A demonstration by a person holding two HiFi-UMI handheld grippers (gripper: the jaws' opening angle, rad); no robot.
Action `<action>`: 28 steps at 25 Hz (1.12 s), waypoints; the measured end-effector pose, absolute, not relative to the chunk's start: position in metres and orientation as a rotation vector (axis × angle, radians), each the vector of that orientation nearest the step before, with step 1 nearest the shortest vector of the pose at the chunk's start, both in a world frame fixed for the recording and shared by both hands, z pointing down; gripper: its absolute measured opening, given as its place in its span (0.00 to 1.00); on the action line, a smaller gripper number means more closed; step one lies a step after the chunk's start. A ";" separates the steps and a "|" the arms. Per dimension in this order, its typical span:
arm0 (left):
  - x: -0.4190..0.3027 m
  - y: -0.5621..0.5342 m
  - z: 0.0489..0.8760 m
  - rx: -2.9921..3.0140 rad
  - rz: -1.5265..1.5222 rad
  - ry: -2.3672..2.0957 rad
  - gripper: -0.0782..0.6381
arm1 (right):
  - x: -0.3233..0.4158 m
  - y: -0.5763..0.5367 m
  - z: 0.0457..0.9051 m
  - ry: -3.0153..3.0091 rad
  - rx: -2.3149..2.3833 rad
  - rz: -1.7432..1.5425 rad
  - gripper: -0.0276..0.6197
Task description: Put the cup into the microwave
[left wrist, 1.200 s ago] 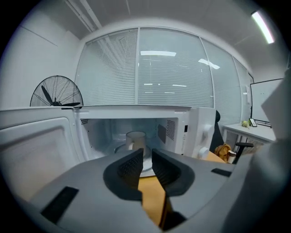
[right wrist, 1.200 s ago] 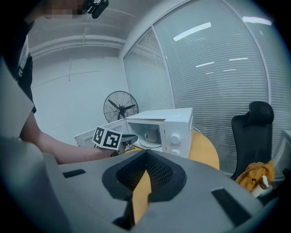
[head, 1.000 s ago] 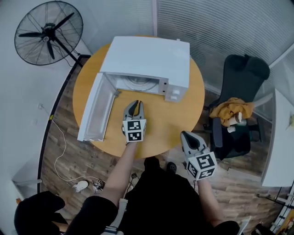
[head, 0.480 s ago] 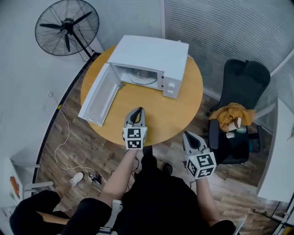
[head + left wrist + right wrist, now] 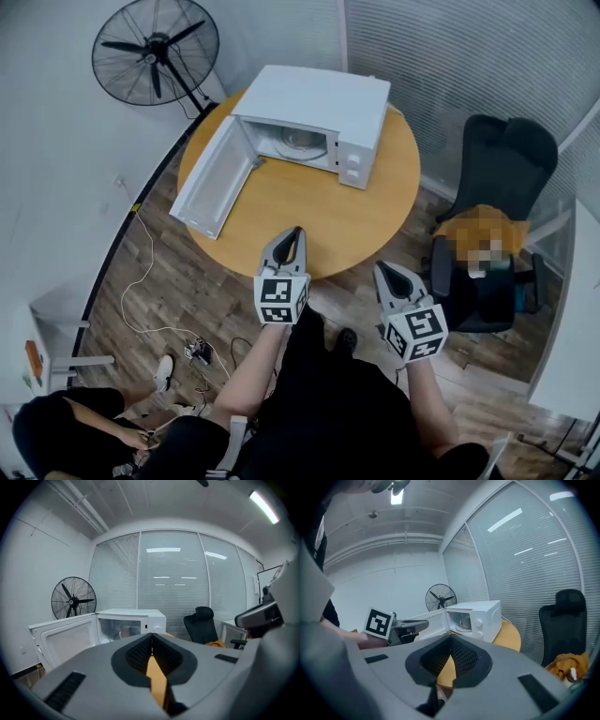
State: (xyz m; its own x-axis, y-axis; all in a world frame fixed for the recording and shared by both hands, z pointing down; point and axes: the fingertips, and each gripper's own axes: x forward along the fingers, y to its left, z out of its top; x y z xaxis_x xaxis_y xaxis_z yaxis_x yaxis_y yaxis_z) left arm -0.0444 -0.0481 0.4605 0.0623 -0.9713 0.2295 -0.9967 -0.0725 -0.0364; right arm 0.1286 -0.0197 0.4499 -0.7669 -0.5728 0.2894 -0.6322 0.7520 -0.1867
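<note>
- Since the cup (image 5: 125, 631) stands upright inside the microwave (image 5: 323, 98), well ahead of both claws, the task looks done, exc. maybe shutting the door (image 5: 214, 178).
- Cup is prob. ceramic: stiff, rather heavy, smooth, fragile. I would pinch it over the rim, one jaw inside & one outside, w/o hard squeeze.
- Microwave cavity holds only the cup, as far as seen; the door swings wide open, ahead-left of the left claw (image 5: 293, 234).
- Left claw: jaws pressed together, nothing btw. them, over the near edge of the table (image 5: 300, 202).
- Right claw (image 5: 384, 272): jaws pressed together too, empty, off the table, near the left claw's right side.
</note>
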 end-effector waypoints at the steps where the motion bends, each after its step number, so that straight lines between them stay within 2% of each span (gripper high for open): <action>1: -0.041 -0.042 0.456 2.192 0.278 -2.042 0.10 | 0.128 -0.018 0.448 -2.745 0.943 0.401 0.06; 13: -0.013 0.012 0.431 2.206 0.241 -1.919 0.10 | 0.111 -0.006 0.441 -2.801 0.862 0.346 0.06; 28: -0.022 0.037 0.425 2.223 0.206 -1.893 0.10 | 0.092 0.011 0.439 -2.794 0.830 0.288 0.06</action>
